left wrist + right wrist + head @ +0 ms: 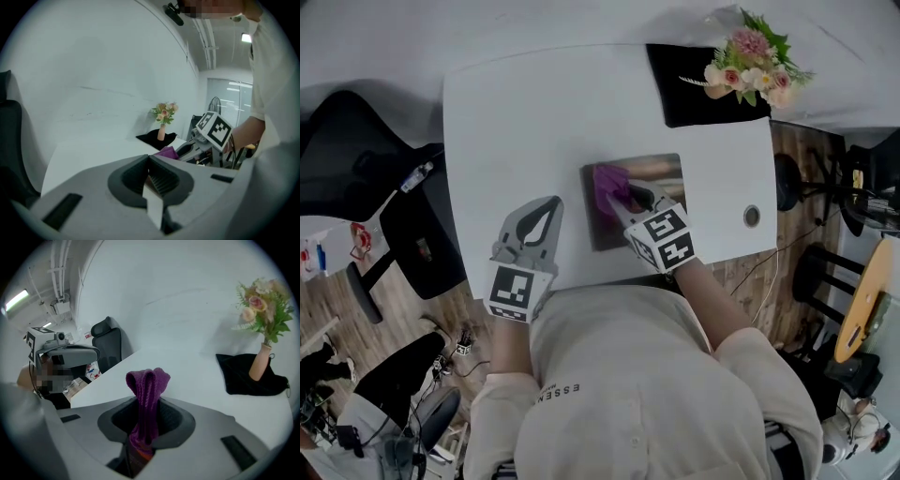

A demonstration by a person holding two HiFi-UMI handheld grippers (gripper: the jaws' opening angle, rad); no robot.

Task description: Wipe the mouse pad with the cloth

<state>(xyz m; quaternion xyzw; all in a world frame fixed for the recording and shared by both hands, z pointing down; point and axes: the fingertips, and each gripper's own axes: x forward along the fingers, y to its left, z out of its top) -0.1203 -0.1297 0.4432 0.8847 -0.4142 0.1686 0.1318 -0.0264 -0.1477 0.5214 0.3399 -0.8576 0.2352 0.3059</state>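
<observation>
On the white desk (516, 122), the left gripper (553, 203) rests near the front edge, jaws pressed together on nothing, just left of the dark mouse pad (661, 173). The right gripper (623, 208) reaches over the pad, clamped on a purple cloth (607, 183) bunched beyond its tips above the pad's left half. A vase of flowers (752, 64) stands at the far right.

White table (516, 122); flowers (752, 64) standing on black bag (684, 94), far right; black office chair (347, 150) at left.
</observation>
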